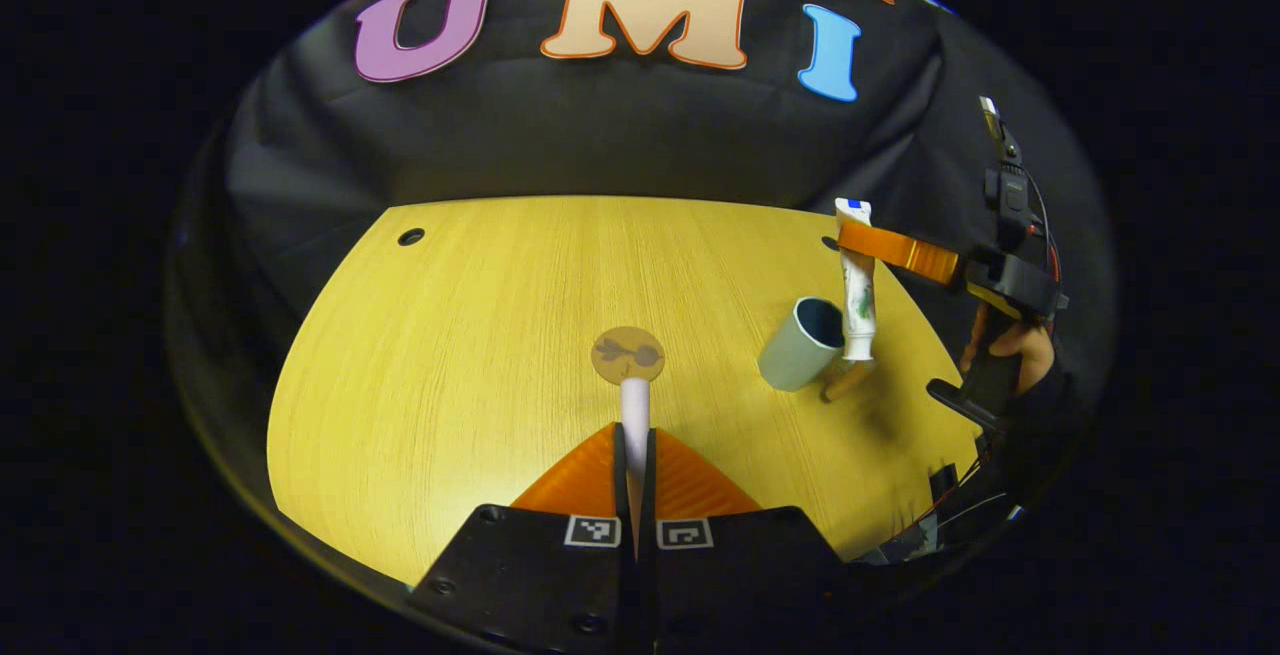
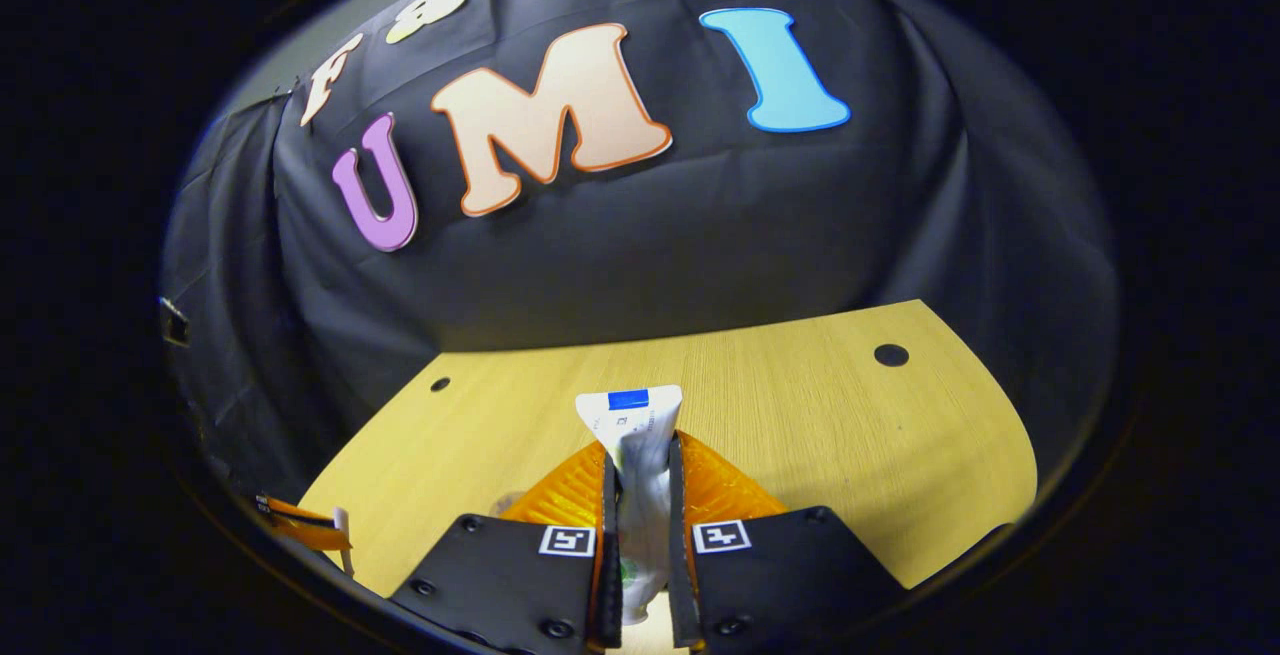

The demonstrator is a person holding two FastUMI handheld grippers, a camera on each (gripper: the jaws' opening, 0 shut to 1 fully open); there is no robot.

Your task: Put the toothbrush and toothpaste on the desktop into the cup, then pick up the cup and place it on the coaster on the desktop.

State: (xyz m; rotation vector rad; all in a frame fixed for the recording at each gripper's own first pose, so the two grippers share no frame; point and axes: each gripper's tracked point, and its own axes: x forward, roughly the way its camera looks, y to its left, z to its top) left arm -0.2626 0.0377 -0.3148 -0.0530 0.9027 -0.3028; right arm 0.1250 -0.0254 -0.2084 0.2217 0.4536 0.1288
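Note:
In the left gripper view my left gripper (image 1: 635,432) is shut on a thin white toothbrush (image 1: 635,400) that points toward the round brown coaster (image 1: 627,353) at mid-desk. To the right stands a pale blue-green cup (image 1: 800,343), mouth open. My right gripper (image 1: 852,235) holds the white toothpaste tube (image 1: 858,295) upright, cap down, just right of the cup's rim. In the right gripper view my right gripper (image 2: 638,457) is shut on the toothpaste tube (image 2: 630,415), whose flat end sticks up past the fingers. The left gripper (image 2: 300,525) shows at the lower left with the white toothbrush (image 2: 342,525).
A short brown object (image 1: 845,381) lies on the desk by the cup's base. The wooden desk (image 1: 450,335) has a cable hole (image 1: 411,236) at its far left and another (image 2: 890,355) at its far right. A hand (image 1: 1020,345) holds the right gripper. Black cloth walls the back.

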